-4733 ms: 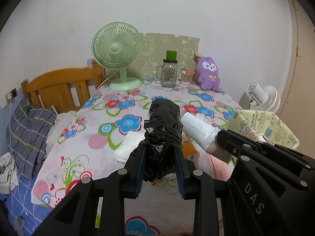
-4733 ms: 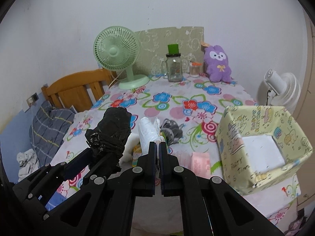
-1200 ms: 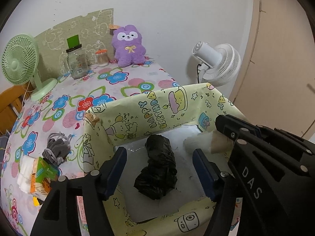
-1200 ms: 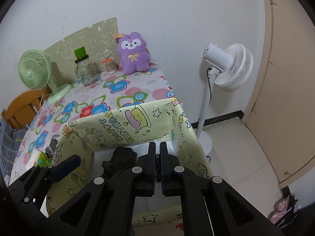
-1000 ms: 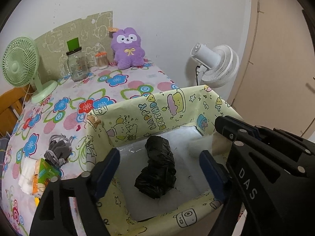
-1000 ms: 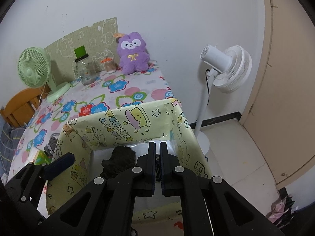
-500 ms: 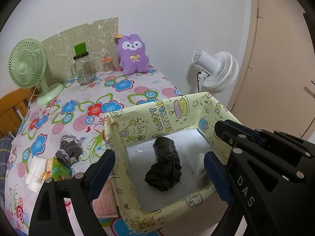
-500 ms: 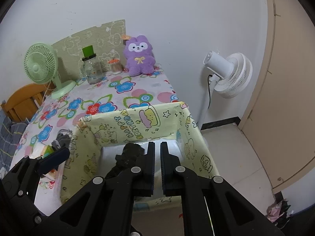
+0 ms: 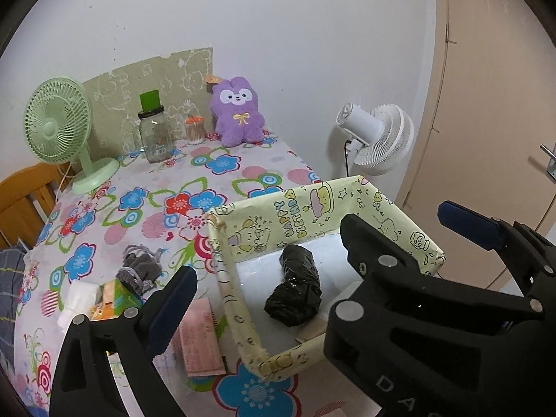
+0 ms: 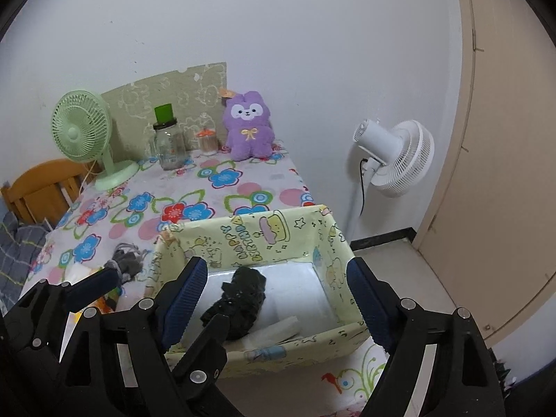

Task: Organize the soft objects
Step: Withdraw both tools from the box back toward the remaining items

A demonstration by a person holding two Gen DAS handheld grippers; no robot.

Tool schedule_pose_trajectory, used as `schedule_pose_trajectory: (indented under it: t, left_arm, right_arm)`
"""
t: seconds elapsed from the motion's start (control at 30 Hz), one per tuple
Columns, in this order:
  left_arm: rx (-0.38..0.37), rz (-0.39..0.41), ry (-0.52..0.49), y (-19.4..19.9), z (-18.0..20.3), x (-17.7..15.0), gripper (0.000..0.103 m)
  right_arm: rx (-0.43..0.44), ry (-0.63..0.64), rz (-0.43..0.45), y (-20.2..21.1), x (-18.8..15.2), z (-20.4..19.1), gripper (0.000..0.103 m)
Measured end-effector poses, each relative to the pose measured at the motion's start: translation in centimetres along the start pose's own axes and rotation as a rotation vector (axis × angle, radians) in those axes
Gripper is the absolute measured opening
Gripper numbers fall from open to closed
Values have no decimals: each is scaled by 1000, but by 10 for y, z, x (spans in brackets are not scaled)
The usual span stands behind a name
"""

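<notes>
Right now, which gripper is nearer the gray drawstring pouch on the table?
Left. The left gripper has one finger beside the gray drawstring pouch; the right gripper hangs over the yellow box.

In the left wrist view the right gripper's black frame (image 9: 417,299) is covering the near right corner of the yellow cartoon-print box (image 9: 239,295) & most of the white plastic-wrapped roll (image 9: 342,294) inside it. In the right wrist view that roll (image 10: 274,328) is showing only partly, its left end lying behind the crumpled black plastic bundle (image 10: 239,300). Pink packet (image 9: 199,338) print is blurring, too small to read. Brown wooden chair (image 9: 21,191) is getting cut off at the left edge
</notes>
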State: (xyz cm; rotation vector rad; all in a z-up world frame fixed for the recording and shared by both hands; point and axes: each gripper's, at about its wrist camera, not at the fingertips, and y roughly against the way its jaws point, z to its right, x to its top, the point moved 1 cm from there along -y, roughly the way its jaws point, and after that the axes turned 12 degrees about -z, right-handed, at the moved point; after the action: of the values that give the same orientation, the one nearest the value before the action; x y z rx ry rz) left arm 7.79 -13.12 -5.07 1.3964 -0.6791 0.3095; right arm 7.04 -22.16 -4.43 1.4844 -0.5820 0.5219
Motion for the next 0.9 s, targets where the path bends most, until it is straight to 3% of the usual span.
schedule_pose_trajectory:
  t: [0.33,0.9]
  left_arm:
    - [24,37,16,29,-22,-9,103]
    - [71,114,43,64,-68,-41,103]
  right_arm:
    - [9,24,50,26,-4,-29,102]
    - [54,80,106,52,-22,-89,103]
